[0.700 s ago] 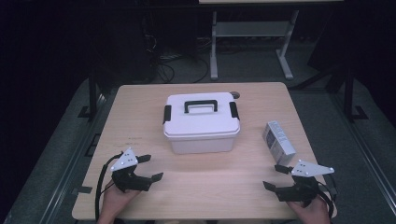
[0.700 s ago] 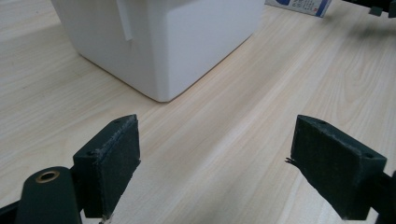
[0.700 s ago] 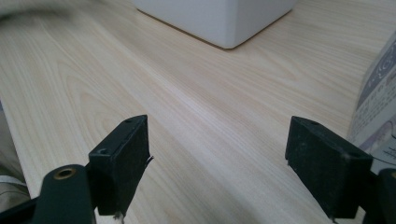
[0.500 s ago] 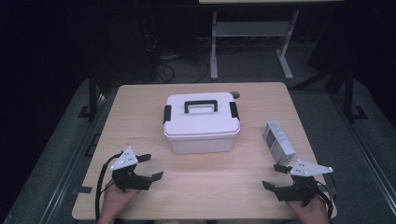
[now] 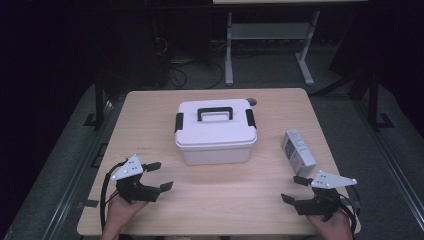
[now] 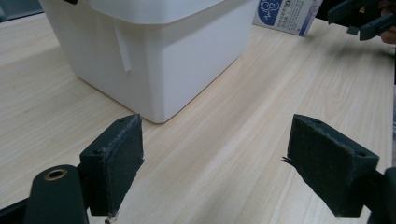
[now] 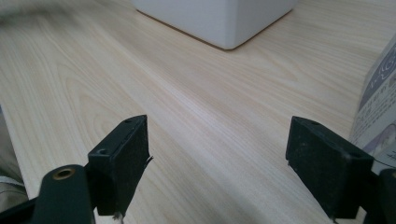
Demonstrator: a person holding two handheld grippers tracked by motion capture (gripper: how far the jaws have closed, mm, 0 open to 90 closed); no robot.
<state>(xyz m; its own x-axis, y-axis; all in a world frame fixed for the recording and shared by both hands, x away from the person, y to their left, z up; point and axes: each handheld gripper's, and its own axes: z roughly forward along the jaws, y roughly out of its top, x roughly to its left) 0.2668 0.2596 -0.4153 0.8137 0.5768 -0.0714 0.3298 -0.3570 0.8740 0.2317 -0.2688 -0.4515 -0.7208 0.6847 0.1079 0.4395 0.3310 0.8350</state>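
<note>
**Both grippers spread wide, white box between them**

The left gripper [image 5: 161, 176] has its jaws released with nothing but bare wood between the pads; the right gripper [image 5: 295, 189] is likewise spread and empty. Each rests low near the front edge of the table [image 5: 150, 107], well apart from the other. Ahead of them, mid-table, stands the white storage box [image 5: 216, 131]: rectangular, opaque plastic, lid on, with a black carry handle on top and a black latch at each end. A small grey-and-white carton [image 5: 298, 148] lies to the box's right, near the right gripper.
</note>
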